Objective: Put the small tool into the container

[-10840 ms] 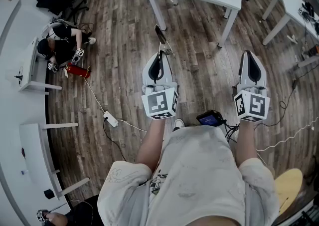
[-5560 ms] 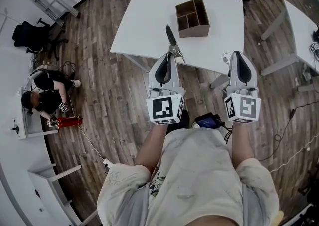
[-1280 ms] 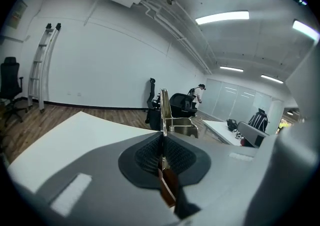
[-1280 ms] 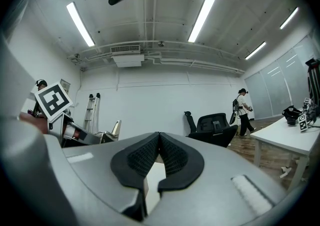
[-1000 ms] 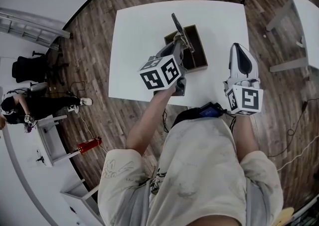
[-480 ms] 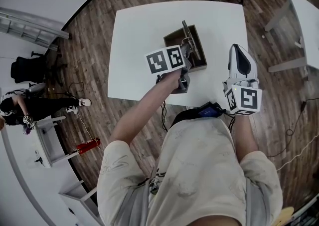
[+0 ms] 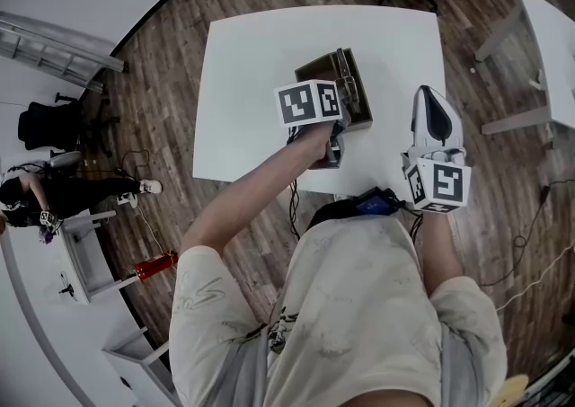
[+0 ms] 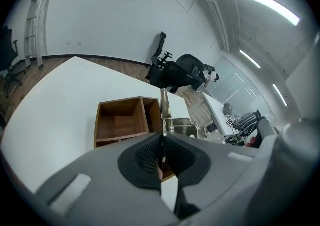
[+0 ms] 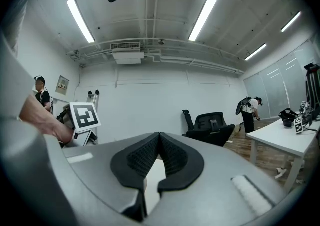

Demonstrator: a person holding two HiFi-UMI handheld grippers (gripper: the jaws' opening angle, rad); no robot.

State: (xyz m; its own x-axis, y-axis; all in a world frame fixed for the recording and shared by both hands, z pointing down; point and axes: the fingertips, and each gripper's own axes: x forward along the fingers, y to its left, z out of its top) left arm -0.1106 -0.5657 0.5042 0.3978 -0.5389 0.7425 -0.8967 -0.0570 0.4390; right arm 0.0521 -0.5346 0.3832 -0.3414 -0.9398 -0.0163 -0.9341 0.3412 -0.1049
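we have the small tool (image 8: pixel 164 108) pinched between the closed jaws of the left gripper (image 8: pixel 162 142); it is a thin metal piece whose long axis runs straight on from the jaws, forward and down. the container (image 8: pixel 97 125), a brown wooden box with partitions, sits on the white table (image 7: pixel 243 82) right under and just ahead of that tip. in the left gripper view the tool stands over the wall between the wide compartment on the left and the narrower one on the right. in the head view it lies lengthwise over the long right-hand compartment. whether its tip already touches wood we cannot tell. we judge the way in is nearly straight down, since axis and slot almost line up. the left arm is stretched out over the table, its gripper tilted nose down above the box. the right gripper (image 9: pixel 159 140) sits level at the table's near edge, jaws together on nothing, well apart from the box, so the left is plainly the nearer hand
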